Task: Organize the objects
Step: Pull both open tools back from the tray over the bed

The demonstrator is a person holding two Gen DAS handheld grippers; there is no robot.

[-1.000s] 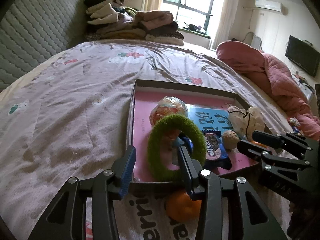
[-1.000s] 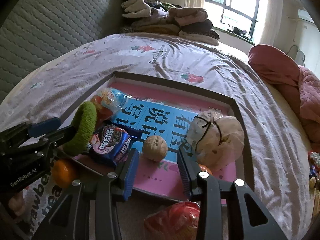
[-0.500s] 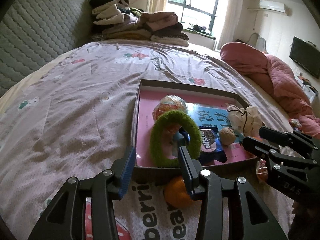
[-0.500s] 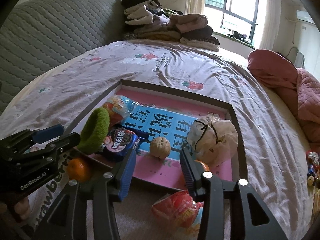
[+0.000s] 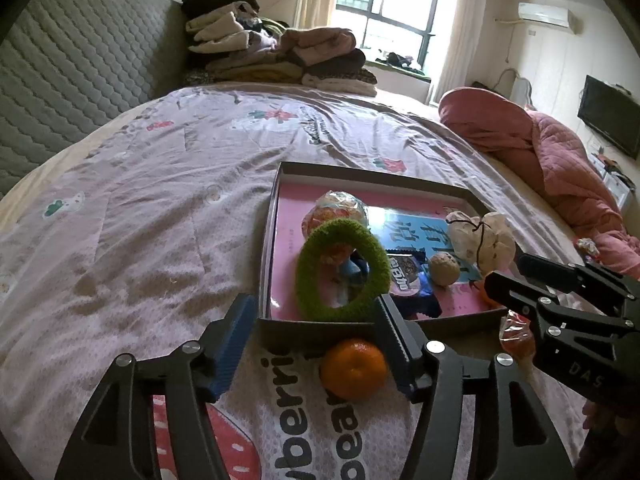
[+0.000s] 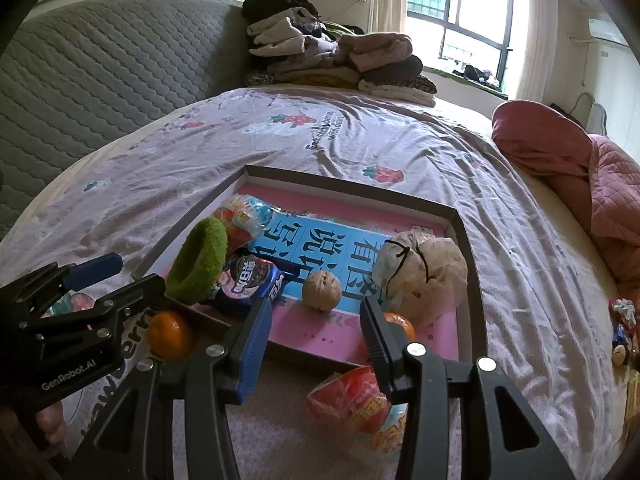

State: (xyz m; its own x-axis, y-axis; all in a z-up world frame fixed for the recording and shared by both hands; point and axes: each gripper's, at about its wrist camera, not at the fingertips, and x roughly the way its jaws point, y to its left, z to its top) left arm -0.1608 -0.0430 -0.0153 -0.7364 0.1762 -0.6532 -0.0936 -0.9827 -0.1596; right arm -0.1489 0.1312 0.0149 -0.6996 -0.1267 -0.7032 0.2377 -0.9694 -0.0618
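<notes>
A shallow dark box (image 5: 312,326) (image 6: 467,248) lies on the bed. In it a fuzzy green ring (image 5: 344,268) (image 6: 198,260) leans on a snack pack (image 6: 252,284), beside a walnut (image 6: 321,290), a tied white bag (image 6: 424,272), a round wrapped snack (image 5: 340,208) and an orange (image 6: 396,324) half hidden by a finger. Another orange (image 5: 354,368) (image 6: 170,336) rests on the sheet outside the near wall. My left gripper (image 5: 312,312) (image 6: 124,280) hovers just before that wall, its jaws opening, nothing pressed between them. My right gripper (image 6: 314,312) (image 5: 508,270) is open and empty above a red snack bag (image 6: 352,400).
Folded clothes (image 5: 280,56) are piled at the bed's far end before a window. A pink quilt (image 5: 560,168) fills the right side, with a small toy (image 6: 622,320) near it. A grey quilted headboard (image 5: 60,80) runs along the left.
Both grippers have drawn back from the box, so the outside orange and the red bag show more. The left jaws have spread much wider and the right jaws a little wider.
</notes>
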